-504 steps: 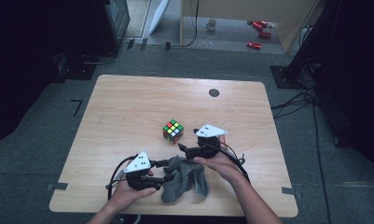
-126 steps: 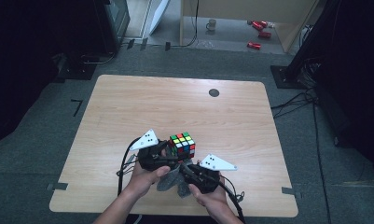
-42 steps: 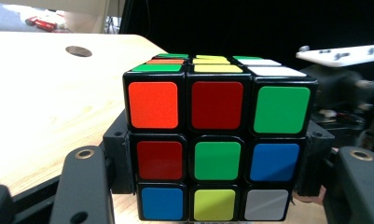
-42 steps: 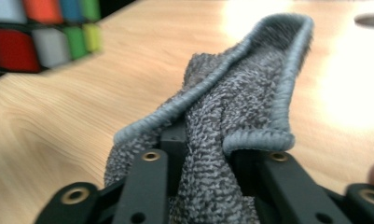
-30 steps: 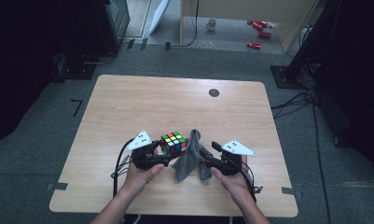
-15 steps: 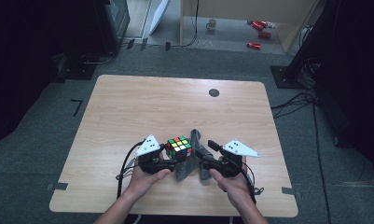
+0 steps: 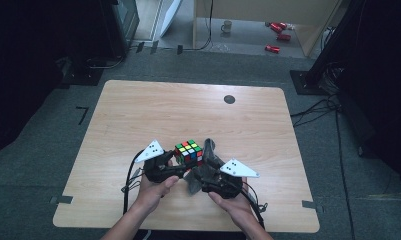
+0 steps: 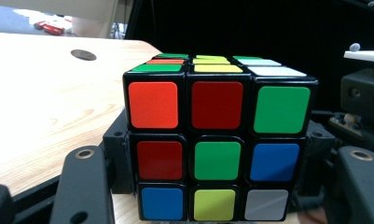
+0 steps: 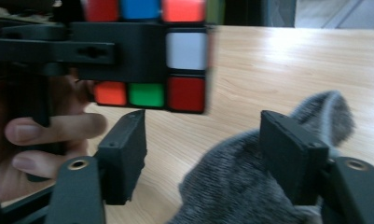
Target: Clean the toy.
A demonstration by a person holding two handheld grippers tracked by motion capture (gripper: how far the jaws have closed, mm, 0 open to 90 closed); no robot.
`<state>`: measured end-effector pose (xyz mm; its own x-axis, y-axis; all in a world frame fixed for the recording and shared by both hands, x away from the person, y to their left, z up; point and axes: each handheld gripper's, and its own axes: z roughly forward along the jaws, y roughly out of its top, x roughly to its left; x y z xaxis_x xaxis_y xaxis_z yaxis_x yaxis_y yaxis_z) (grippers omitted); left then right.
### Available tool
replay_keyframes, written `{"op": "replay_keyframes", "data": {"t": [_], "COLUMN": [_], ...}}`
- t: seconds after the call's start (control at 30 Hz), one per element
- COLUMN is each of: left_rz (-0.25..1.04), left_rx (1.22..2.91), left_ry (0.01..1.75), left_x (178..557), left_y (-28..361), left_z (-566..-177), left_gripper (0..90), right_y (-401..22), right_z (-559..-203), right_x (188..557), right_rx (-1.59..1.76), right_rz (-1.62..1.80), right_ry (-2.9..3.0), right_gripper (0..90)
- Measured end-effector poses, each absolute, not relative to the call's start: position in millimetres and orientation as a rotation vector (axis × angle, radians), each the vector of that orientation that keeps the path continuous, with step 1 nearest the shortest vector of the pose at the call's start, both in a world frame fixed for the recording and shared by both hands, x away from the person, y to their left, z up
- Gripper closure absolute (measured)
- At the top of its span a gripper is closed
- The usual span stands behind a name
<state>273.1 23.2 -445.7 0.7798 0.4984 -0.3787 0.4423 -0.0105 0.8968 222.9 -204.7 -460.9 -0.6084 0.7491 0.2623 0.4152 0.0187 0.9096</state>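
No text, label, brand, number or sign can be read anywhere in these pictures. The cube [image 8: 219,140] bears plain colour stickers with no print or logo on them. The tabletop [image 7: 153,115] is bare wood with no marking. The red cans [image 7: 278,35] on the floor at the far side are too small to show any lettering.
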Motion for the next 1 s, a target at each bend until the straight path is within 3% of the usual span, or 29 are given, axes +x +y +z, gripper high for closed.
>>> {"op": "replay_keyframes", "data": {"t": [0.57, 0.7, 1.0], "left_rz": [0.034, 0.014, -0.013], "left_rx": [1.642, 1.647, 1.645], "left_ry": [0.770, 0.766, 0.790], "left_x": [267.5, 267.2, 269.1], "left_y": [7.9, 5.4, 6.0], "left_z": [-447.7, -449.4, -450.4], "left_gripper": [35.1, 35.1, 34.8], "right_y": [-187.5, -190.2, -189.6], "right_z": [-459.7, -460.6, -462.6], "right_x": [212.4, 213.5, 210.4], "right_rx": [1.157, 1.168, 1.119], "right_rz": [1.622, 1.630, 1.591], "right_ry": [1.937, 1.911, 1.884], "right_gripper": [24.2, 30.4, 33.4]}}
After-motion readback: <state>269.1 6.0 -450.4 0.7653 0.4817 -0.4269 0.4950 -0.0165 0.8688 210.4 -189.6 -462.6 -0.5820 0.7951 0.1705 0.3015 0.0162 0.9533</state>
